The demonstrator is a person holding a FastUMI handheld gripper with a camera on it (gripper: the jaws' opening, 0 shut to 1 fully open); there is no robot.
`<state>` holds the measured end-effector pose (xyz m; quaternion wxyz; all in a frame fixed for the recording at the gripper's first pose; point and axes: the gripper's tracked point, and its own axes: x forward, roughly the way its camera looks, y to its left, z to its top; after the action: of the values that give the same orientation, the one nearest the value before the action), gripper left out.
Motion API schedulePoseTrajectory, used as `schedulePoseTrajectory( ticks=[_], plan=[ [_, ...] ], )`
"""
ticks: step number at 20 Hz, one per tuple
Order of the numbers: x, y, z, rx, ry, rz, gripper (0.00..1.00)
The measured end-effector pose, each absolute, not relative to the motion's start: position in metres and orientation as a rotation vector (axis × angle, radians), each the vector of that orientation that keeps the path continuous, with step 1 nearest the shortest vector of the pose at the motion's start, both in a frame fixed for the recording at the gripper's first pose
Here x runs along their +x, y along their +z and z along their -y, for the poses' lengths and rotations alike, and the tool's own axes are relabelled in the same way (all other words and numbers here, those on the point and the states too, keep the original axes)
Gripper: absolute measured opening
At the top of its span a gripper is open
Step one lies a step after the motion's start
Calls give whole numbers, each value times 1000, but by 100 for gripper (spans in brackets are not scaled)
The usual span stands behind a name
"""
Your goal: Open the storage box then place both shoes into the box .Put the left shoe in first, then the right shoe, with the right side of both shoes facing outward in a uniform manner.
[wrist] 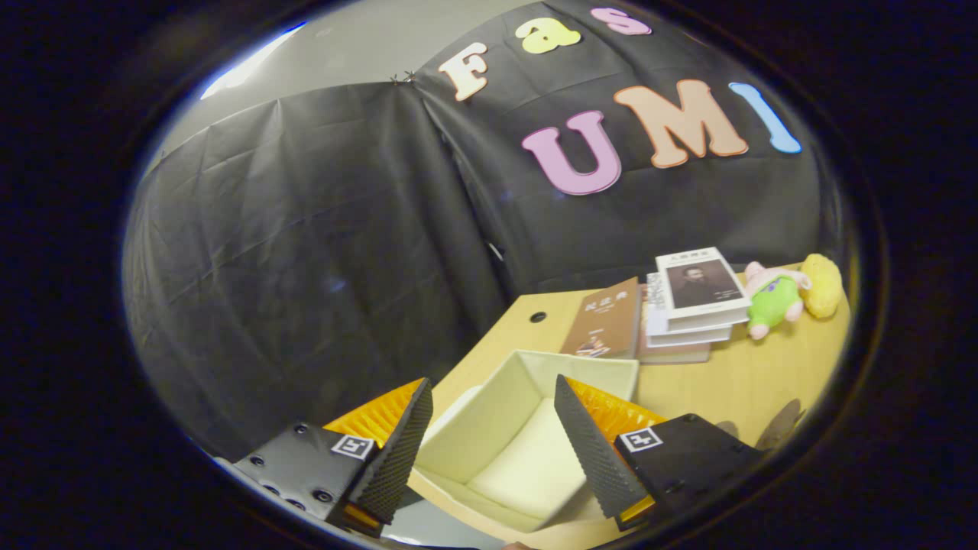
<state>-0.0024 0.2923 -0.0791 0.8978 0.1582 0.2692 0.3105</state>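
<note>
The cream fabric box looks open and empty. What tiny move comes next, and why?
Probably swing away to find the left shoe: the cream fabric storage box on the wooden table is open and empty, and the gripper is open with nothing between its fingers.

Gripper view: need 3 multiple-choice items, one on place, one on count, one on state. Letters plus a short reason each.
1. Where is the storage box?
A. between and just ahead of the tool's fingers
B. beyond the books
C. beside the plush toy

2. How many books lie in the flat stack?
A. one
B. three
C. six

3. What state is the storage box in?
A. shut with a lid
B. open and holding one shoe
C. open with nothing in it

Answers:
1 A: the box sits on the table in the gap of the open tool.
2 B: three covers lie stacked, beside a leaning brown book.
3 C: its pale floor is bare.
</note>
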Motion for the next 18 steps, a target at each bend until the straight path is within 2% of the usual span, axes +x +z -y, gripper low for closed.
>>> schedulePoseTrajectory(
  ticks=[4, 9, 16, 18],
  plan=[
    [10, -104, -222, 227, 532, -537, 100],
    [2, -155, -150, 127, 438, -602, 100],
    [-24, -242, -95, 12, 387, -747, 100],
    [-34, -269, -88, 1, 387, -821, 87]
  ],
)
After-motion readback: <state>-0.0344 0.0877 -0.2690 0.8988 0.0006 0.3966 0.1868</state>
